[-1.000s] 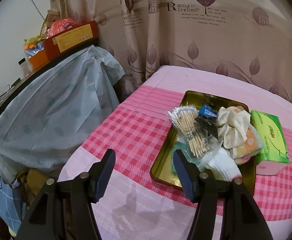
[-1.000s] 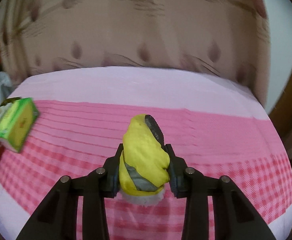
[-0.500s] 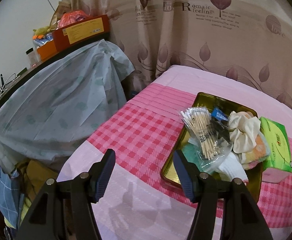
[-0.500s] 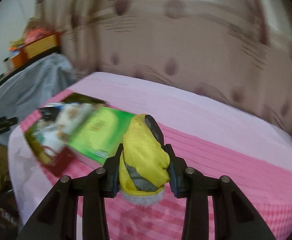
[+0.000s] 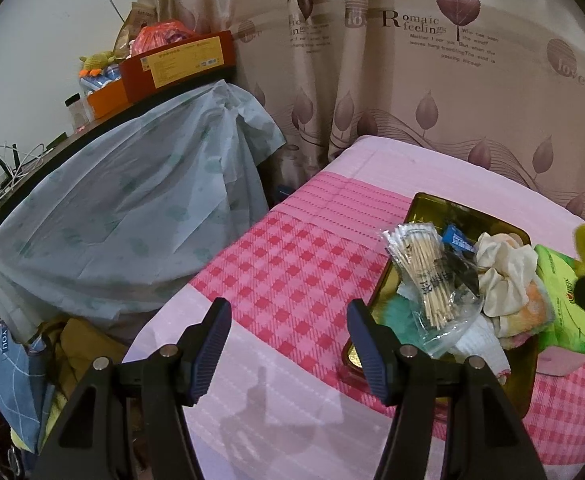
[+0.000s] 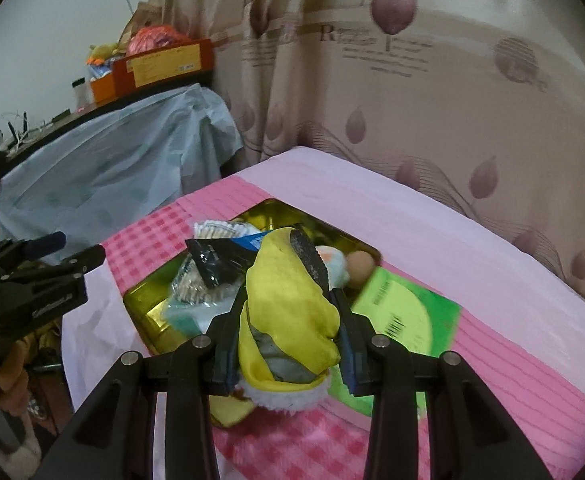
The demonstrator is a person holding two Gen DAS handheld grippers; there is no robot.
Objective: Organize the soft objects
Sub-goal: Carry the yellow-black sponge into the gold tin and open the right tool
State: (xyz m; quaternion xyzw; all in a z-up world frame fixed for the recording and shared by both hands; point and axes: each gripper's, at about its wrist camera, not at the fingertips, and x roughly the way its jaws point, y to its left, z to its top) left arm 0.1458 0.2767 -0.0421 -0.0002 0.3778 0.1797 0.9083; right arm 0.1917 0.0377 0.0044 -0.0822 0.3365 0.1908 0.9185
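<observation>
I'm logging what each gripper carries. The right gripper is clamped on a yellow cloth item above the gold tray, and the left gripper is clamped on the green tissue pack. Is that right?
Not quite. The left gripper is open and holds nothing, as the left wrist view shows; the green tissue pack lies on the bed beside the gold tray. The right gripper is indeed clamped on the yellow cloth item above the tray.

One gold tray (image 5: 424, 205) is sitting on the bed, one green tissue box (image 5: 564, 300) is lying just right of it, one bag of wooden sticks (image 5: 422, 268) is resting inside, and one yellow glove (image 6: 292, 312) is sitting between two fingers (image 6: 228, 344).
</observation>
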